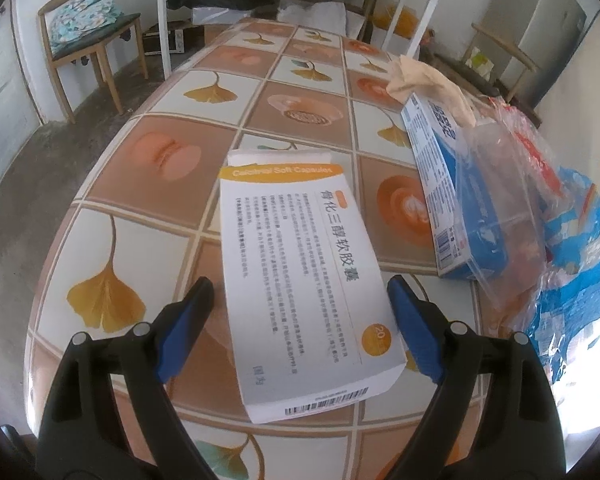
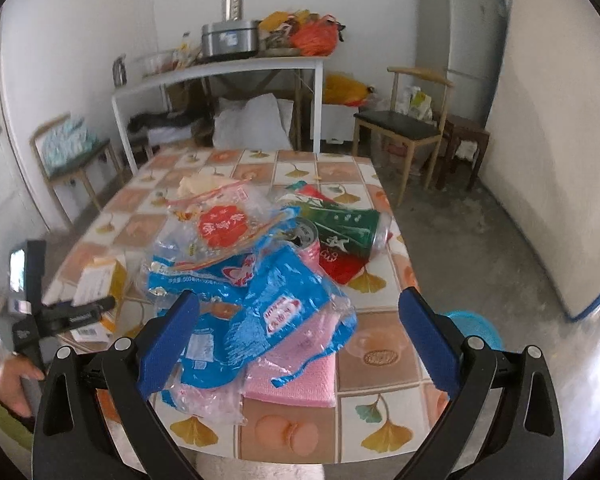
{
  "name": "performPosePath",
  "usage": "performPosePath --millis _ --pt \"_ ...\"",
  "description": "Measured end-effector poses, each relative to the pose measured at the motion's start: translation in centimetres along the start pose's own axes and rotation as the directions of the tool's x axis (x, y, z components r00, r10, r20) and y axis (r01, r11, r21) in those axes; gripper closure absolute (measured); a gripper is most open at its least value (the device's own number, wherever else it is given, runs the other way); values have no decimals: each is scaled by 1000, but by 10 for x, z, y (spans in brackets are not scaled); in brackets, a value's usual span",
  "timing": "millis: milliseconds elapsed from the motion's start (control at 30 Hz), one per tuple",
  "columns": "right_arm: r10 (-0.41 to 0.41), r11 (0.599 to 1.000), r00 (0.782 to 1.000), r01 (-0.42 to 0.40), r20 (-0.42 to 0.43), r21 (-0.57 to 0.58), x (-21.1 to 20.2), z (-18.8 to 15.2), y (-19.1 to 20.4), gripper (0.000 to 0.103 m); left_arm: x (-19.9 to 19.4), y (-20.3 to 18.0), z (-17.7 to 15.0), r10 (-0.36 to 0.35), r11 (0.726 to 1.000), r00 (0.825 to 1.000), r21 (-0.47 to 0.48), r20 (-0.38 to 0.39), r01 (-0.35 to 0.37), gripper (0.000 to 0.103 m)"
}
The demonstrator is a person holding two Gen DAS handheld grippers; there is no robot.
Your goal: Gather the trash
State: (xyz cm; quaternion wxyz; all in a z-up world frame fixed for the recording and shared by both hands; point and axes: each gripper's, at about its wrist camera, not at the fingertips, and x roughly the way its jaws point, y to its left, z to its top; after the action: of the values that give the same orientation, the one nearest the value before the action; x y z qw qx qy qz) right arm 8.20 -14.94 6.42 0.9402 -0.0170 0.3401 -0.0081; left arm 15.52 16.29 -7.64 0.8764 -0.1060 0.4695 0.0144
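Two hand-held grippers in play, one per hand; both stand wide with nothing pressed between the pads.

Left hand-held gripper: it points steeply down at the white medicine carton (orange band, "Soft Capsules" print) lying flat on the table. The carton's near part sits between the blue pads, but I see a gap on the left side and cannot confirm contact on the right, so I judge it straddled, not gripped. Long axis runs away from me, roughly along the gripper's line, leaning slightly left at the far end; the opened flap end points away, the barcode end points toward me. Straddling across the short width makes sense: that is the dimension the jaws can span.

Right hand-held gripper: it hovers above the heap of plastic wrappers, blue and clear bags piled over a pink cloth. A crushed can lies behind them, its open mouth facing me, beside a green wrapper. The pile sits to the right of the carton, touching a blue box that leans at its edge.

A blue bin shows on the floor past the table's right edge, probably the destination, though I cannot confirm that.

Judgement: the carton is next up; closing across its width should hold, though thin card may buckle.
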Motion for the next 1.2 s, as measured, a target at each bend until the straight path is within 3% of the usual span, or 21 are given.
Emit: performPosePath --millis 200,433,600,700,967,1200 --pt "-72 982 996 79 49 -171 -10 10 32 6 -2 1 -2 -13 1000 1000 18 16 12 20" --pt "1 941 991 45 135 -336 -12 23 56 6 -1 1 -2 -38 999 999 22 3 38 25" --pt "-16 834 972 143 235 -533 0 19 91 6 -2 2 -3 -62 998 998 20 -1 62 30" --pt "-10 770 970 162 242 -617 14 14 104 7 -2 2 -3 -62 998 998 21 -2 62 30" --pt "-4 634 989 118 149 -764 52 4 126 43 -2 4 -5 -72 997 997 23 2 72 31" --pt "-37 534 997 75 65 -842 77 -19 137 61 -2 8 -3 -92 995 996 28 4 91 31"
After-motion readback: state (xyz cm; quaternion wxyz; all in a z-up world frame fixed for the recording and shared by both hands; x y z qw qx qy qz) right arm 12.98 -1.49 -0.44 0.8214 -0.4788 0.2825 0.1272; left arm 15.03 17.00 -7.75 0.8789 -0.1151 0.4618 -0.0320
